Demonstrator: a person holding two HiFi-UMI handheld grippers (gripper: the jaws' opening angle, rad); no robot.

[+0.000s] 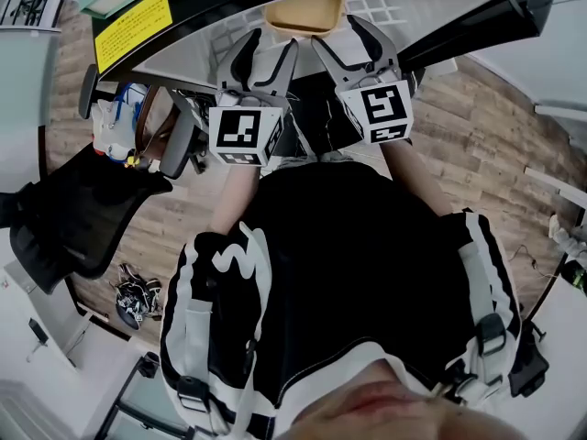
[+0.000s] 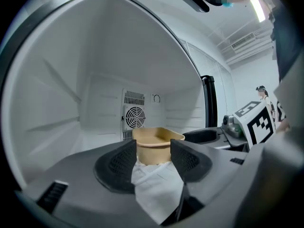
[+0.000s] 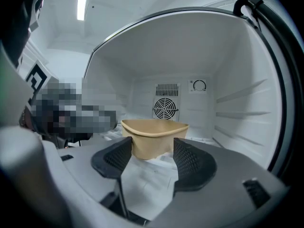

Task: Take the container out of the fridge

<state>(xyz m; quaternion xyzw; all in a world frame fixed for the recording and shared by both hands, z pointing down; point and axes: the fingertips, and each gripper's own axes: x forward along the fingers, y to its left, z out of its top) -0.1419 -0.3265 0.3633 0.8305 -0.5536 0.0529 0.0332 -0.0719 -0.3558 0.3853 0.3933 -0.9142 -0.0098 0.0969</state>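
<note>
Left gripper point(image 2: 153, 151) and right gripper point(image 3: 152, 148), jaws spread and empty, side by side, aimed at tan container point(image 1: 305, 12) straight ahead inside fridge point(image 3: 237, 113), equally near

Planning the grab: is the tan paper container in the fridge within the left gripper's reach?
Likely yes: the left gripper is open, and the tan paper container stands straight ahead with nothing between.

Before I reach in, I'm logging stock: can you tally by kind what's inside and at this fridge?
Tan container: 1
Fan grille: 1
Left tongs, right tongs: 2
Total: 4
</note>
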